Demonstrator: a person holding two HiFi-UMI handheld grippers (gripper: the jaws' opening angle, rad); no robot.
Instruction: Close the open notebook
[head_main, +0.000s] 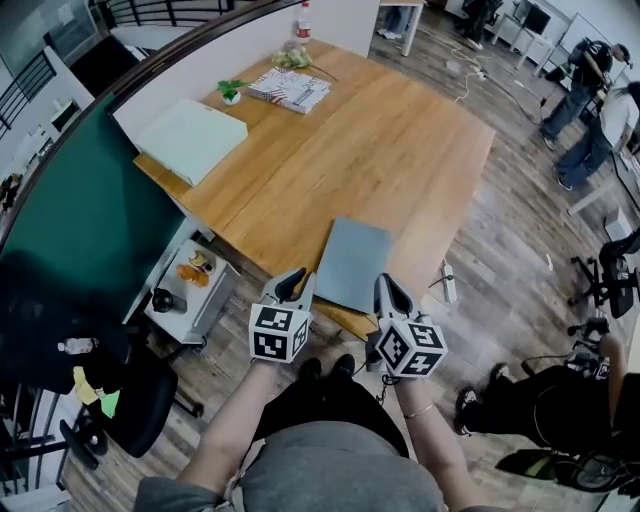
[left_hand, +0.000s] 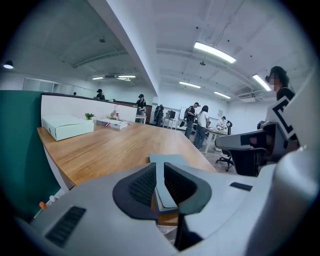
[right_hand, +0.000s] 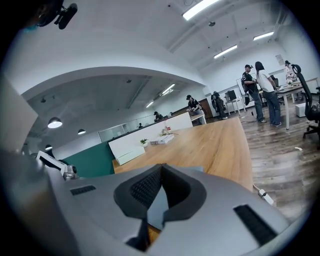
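Observation:
The grey-blue notebook (head_main: 352, 262) lies shut and flat at the near edge of the wooden table (head_main: 380, 150). My left gripper (head_main: 297, 278) hovers just left of its near corner, off the cover, with a narrow gap between its jaws and nothing in it. My right gripper (head_main: 388, 288) hangs at the notebook's near right corner, tips together and holding nothing. In the left gripper view the notebook (left_hand: 170, 158) shows beyond the slightly parted jaws of the left gripper (left_hand: 160, 166). The right gripper view shows the right gripper (right_hand: 161, 166) with its tips meeting in front of the cover (right_hand: 192, 168).
A pale box (head_main: 190, 140), a stack of magazines (head_main: 290, 88), a small plant (head_main: 231, 91) and a bottle (head_main: 303, 22) stand at the table's far side. A green partition (head_main: 80, 220) and a cart (head_main: 190, 280) flank the left. People (head_main: 590, 110) stand far right.

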